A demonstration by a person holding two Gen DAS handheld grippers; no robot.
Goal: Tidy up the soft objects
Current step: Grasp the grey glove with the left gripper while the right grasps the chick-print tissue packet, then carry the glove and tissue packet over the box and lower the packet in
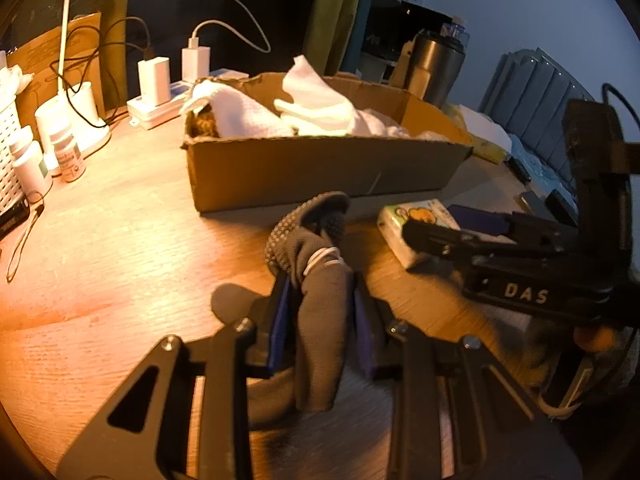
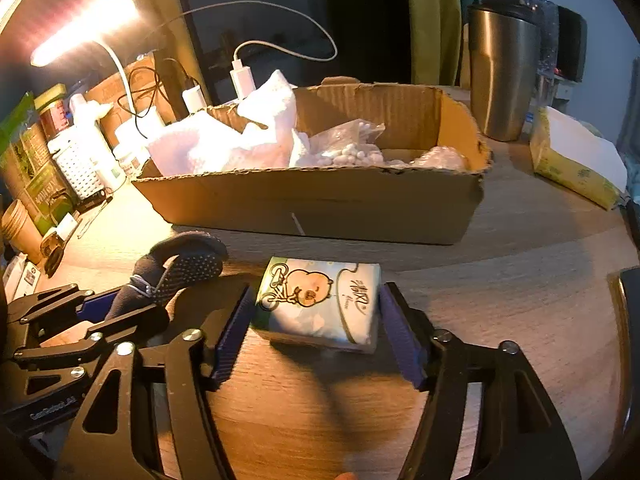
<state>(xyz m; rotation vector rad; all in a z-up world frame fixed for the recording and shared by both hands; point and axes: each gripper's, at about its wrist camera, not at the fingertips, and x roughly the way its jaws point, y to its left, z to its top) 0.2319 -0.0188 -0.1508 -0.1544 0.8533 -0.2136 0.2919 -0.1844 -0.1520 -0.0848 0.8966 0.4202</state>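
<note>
My left tongs [image 1: 316, 320] are clamped on the limp grey glove [image 1: 316, 280], which flops over at twelve o'clock, light and grippy with its dots. My right tongs [image 2: 316, 320] stand apart around the tissue pack [image 2: 320, 304] on the bench [image 2: 520, 280]; it's soft and slick-wrapped, so I'd squeeze its short sides. The cardboard box [image 2: 320, 200] waits at twelve o'clock.
</note>
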